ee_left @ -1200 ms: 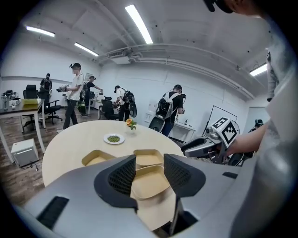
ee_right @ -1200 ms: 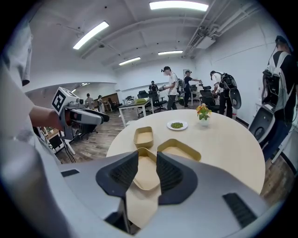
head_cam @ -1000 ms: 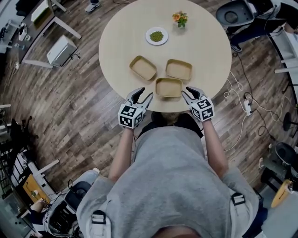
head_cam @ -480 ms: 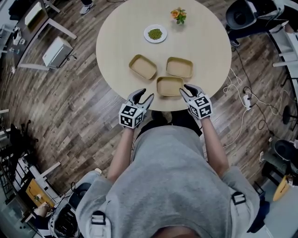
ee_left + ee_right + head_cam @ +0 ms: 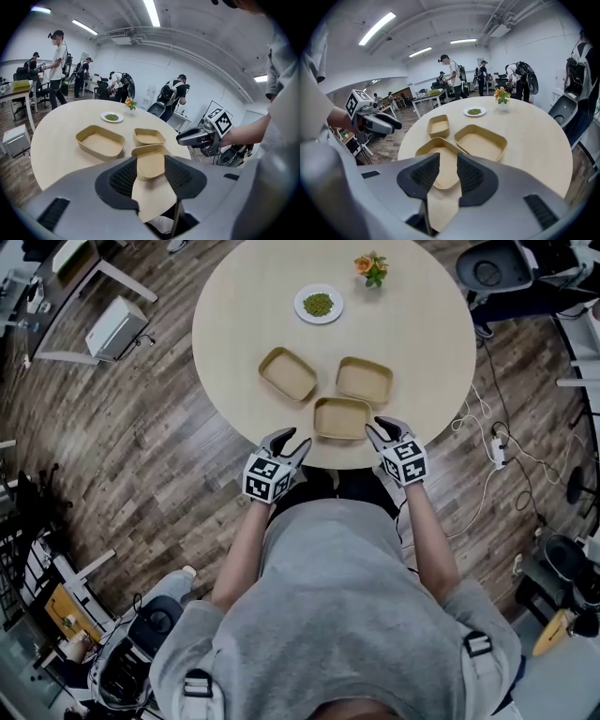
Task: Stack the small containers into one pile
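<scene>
- Round pale table (image 5: 234,324) on a plank floor (image 5: 141,456); desks and chairs cut off at the edges of the head view.
- Nearest container (image 5: 340,418) close to the table's near edge, with the left container (image 5: 288,374) and the right container (image 5: 364,381) just behind it. All tan, open-topped, empty, none stacked; close together, any touching too fine to tell.
- Left gripper (image 5: 293,439) off the table's edge, near the nearest container's left end but apart from it. Jaws parted, nothing between the pads. Frames that container only through the gap in its own view, near end hidden behind the jaw body.
- Right gripper (image 5: 380,427) just beside the nearest container's right near corner. Jaws parted, nothing gripped; contact with the rim impossible to judge from above. Covers the container's near end in its own view.
- Farther back, a white plate (image 5: 319,305) of something green, too small to identify, and a small flower bunch (image 5: 371,266) near the far edge.
- Grey top (image 5: 337,615) across the bottom of the head view, hiding the floor beneath.
- Other people (image 5: 57,61) among desks in the gripper views, small and distorted.
</scene>
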Tool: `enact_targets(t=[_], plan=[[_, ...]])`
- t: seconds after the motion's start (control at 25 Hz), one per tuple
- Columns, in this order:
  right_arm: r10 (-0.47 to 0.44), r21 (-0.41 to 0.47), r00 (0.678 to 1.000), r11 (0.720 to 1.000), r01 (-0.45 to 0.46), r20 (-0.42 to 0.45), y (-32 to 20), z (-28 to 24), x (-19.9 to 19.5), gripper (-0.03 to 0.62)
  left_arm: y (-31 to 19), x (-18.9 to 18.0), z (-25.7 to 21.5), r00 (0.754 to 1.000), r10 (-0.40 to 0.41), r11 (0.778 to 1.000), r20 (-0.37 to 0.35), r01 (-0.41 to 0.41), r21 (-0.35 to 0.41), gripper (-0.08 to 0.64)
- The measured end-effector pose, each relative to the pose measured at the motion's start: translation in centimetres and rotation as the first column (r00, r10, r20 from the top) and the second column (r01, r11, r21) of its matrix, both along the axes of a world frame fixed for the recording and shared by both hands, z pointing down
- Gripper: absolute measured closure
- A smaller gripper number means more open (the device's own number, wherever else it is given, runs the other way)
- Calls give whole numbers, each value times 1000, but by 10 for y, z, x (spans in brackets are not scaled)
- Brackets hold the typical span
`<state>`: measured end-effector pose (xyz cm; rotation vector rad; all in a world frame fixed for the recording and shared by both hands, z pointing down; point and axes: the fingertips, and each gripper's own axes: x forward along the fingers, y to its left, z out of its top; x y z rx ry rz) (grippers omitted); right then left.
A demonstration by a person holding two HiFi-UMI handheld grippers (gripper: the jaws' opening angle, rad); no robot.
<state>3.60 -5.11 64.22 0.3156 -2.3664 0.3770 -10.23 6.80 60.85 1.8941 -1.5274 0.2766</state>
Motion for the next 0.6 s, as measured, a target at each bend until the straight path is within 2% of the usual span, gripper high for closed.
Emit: enact_targets(t=[0.2,0.32,0.44,0.6], plan=[[21,-59,999,998,-23,-29,-8,32,6,468,-7,0,39,998,-57,996,-36,54,-75,362],[23,-109,999,994,-27,-42,-10,47,5,451,-20,0,50,996,-75,993,-55,70,-92,362],[22,-118,998,993,-29,-67,-9,63,3,442,-32,-1,63,996,-78,991,-53,72,-110,362],[110,-146,992,982,-118,-64,-12,74,-1,442,-42,-4,80,995,-90,988,-54,82,-134,362]])
